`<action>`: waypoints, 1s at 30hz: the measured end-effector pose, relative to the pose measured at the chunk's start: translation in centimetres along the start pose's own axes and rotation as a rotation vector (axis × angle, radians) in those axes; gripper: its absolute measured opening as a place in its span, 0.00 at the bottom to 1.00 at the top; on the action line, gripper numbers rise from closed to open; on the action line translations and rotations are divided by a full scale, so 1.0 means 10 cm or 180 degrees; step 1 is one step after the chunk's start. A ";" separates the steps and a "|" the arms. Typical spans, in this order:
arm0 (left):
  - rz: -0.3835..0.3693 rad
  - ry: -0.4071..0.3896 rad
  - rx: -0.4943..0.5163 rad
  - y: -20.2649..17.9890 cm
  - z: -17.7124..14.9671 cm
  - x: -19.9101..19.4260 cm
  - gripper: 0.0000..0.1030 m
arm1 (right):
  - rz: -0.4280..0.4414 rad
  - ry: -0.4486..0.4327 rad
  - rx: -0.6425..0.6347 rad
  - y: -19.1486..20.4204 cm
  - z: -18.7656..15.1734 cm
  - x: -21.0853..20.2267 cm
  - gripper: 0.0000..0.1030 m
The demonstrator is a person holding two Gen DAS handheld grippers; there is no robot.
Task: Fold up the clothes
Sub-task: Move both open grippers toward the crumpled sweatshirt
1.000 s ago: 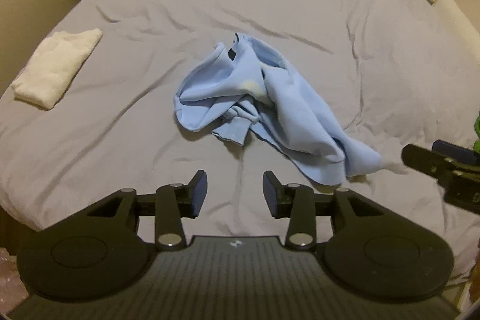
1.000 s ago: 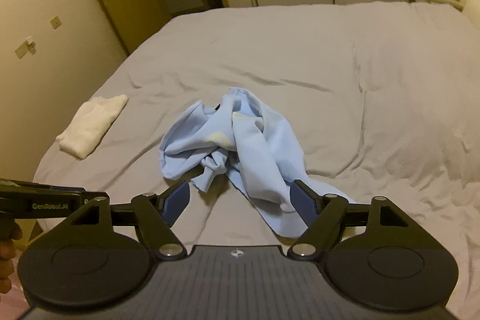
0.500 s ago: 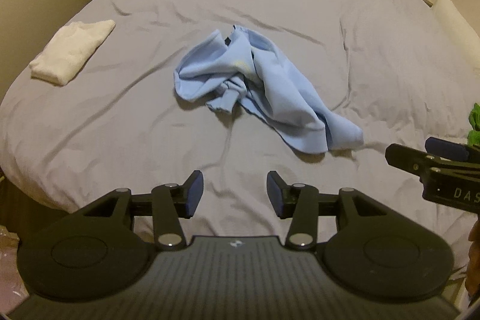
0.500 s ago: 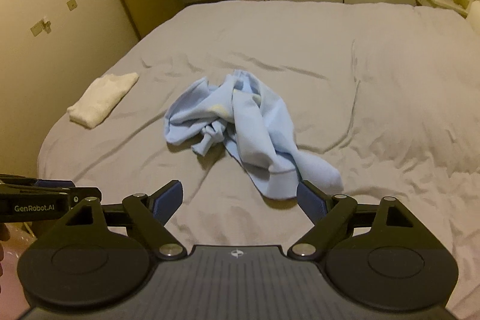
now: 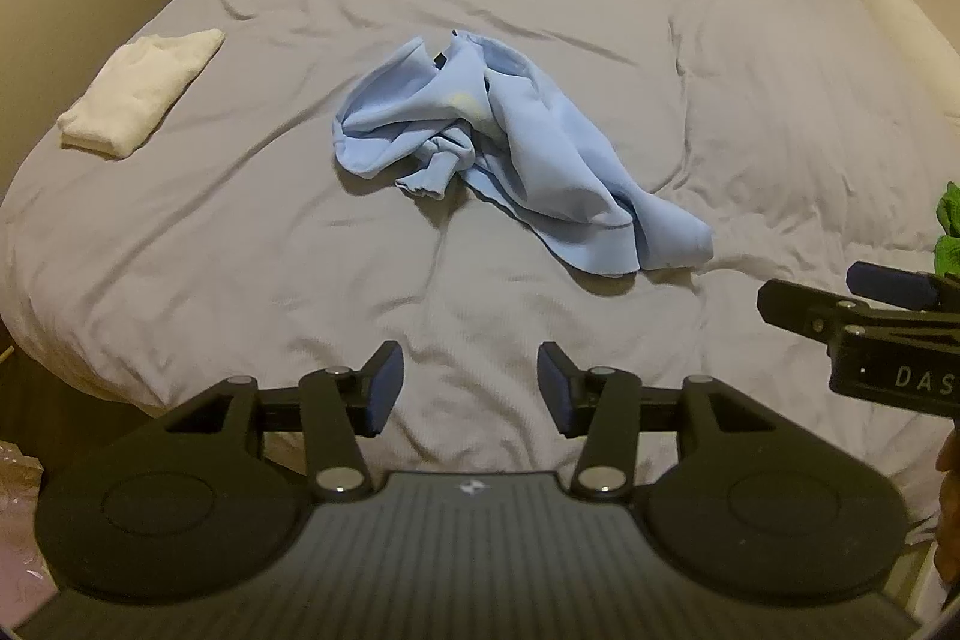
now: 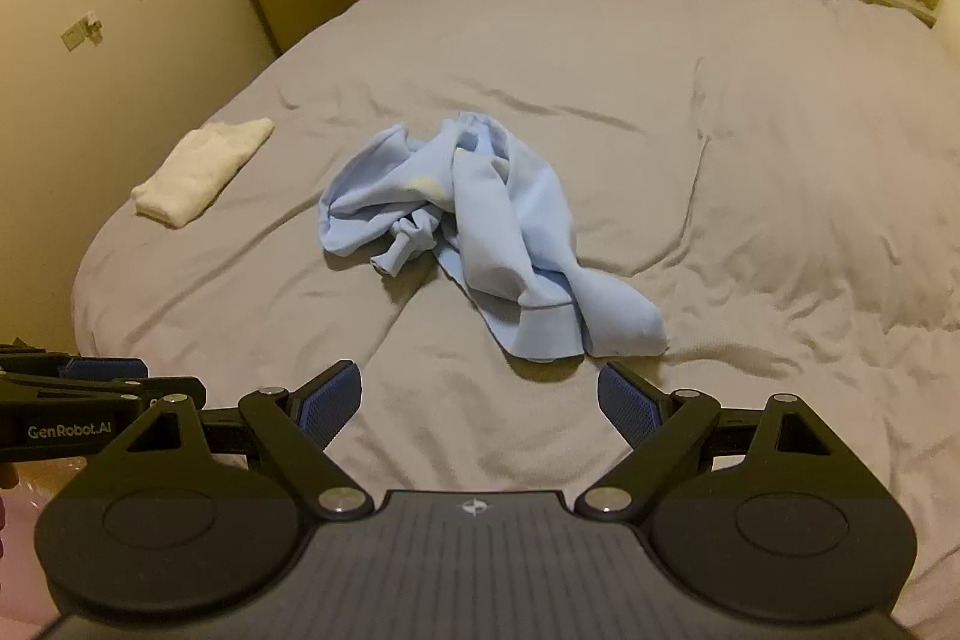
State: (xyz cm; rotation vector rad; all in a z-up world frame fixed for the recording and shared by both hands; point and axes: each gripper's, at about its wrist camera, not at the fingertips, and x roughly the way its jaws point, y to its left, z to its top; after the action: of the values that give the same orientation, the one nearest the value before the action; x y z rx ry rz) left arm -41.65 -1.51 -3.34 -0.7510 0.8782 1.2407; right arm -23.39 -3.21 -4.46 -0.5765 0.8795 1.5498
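1. At about ten o'clock on the grey bed (image 5: 240, 244), near its left edge, lies a white garment (image 5: 139, 91) folded into a neat oblong. It already lies as the task wants; nothing touches it.

2. The left gripper (image 5: 468, 388) hangs at six o'clock over the near edge of the bed, its two pads apart with only sheet between them. It holds nothing.

3. At the centre of the bed sits the light blue garment (image 5: 510, 142), crumpled in a heap: a ribbed cuff pokes out toward seven o'clock, and a thicker hem end trails toward four o'clock. It looks like a sweatshirt, though the bunching hides its outline. Both grippers are well apart from it.

4. The right gripper (image 6: 480, 400) also hovers at six o'clock in its own view, pads spread wide and empty, with the trailing hem just beyond them at about twelve o'clock. In the left view it shows at three o'clock.

5. A scrap of green cloth (image 5: 948, 232) peeks in at three o'clock, cut off by the frame; what it is cannot be told.

6. My judgement: the blue piece is the one in hand, at the stage of being spread flat. The next move calls for each open claw to pinch a separate edge, the hem and the collar side likely, and draw them apart without dragging the sheet.
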 end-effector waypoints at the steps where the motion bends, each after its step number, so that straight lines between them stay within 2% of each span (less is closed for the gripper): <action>1: 0.0003 0.0001 -0.0001 -0.01 0.01 0.01 0.43 | 0.0004 0.0000 -0.0004 -0.01 0.01 0.01 0.86; 21: 0.0068 0.0099 -0.0085 0.06 0.30 0.29 0.44 | 0.0033 0.0053 -0.0013 -0.16 0.34 0.30 0.86; 30: 0.0019 0.0271 -0.0119 0.37 0.74 0.84 0.45 | 0.0018 0.0217 -0.0021 -0.15 0.63 0.79 0.86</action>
State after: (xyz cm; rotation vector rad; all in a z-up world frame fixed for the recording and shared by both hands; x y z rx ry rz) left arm -43.40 9.55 -7.25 -0.8366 0.9292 1.2408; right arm -22.60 6.56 -7.17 -0.6353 0.9286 1.5460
